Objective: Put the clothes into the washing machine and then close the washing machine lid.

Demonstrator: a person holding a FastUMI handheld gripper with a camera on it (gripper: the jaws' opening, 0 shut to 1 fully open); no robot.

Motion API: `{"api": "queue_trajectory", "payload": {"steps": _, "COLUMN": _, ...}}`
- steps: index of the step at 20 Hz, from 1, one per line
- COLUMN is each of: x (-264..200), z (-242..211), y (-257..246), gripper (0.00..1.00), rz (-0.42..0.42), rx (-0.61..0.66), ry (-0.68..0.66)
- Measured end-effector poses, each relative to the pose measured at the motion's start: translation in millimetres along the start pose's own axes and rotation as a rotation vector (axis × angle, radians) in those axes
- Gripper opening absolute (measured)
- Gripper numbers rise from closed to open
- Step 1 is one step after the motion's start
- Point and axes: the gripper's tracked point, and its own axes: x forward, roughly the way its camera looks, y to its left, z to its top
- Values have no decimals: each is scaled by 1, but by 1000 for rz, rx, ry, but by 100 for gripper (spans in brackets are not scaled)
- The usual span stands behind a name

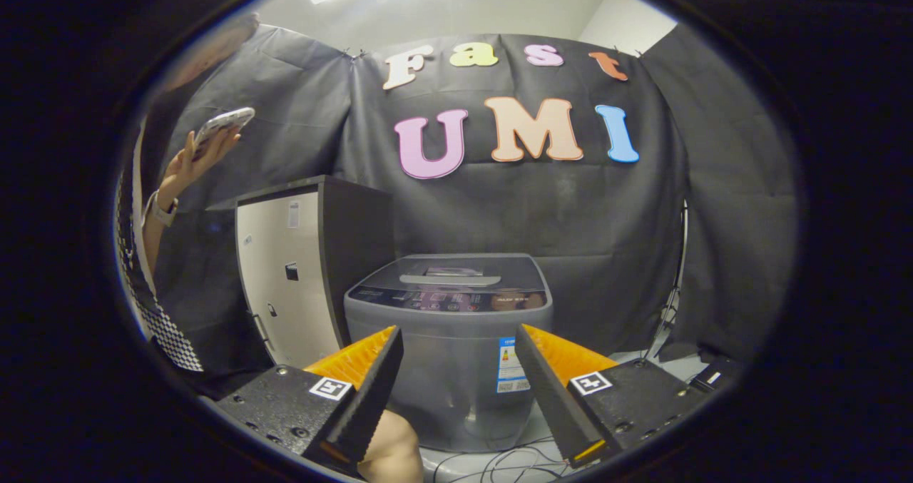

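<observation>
So the washing machine (448,340) is the thing to orient by here. It's a grey top-loader standing against the black cloth wall, and its lid (449,272) is down flat, with the long handle bar lying across the top and the control strip just in front of it. No clothes can be seen anywhere around the machine: nothing draped over it, nothing on the floor beside it, nothing in the gripper (456,369).

The gripper sits back from the machine's front face, fingers spread wide apart with nothing between them, so it's let go and carrying nothing. The machine's front panel and its sticker show right through the gap.

As for progress, this one honestly reads two ways. A closed lid with no laundry around fits a job that's wrapped up, clothes inside and lid shut. It also fits a setup where the clothes are somewhere out of sight and the lid would need to come up. Whether anything is inside the drum can't be told through the closed lid.

Other stuff: a tall cabinet (299,269) stands just left of the machine, and further left of that a person's raised hand (192,158) holds a phone (222,123). Some cables (513,461) trail on the floor at the machine's foot.
</observation>
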Motion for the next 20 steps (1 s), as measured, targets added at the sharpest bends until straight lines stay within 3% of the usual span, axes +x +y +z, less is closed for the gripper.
{"api": "queue_trajectory", "payload": {"steps": 20, "x": 1, "z": 1, "y": -1, "gripper": 96, "rz": -8, "rx": 1, "ry": -2}}
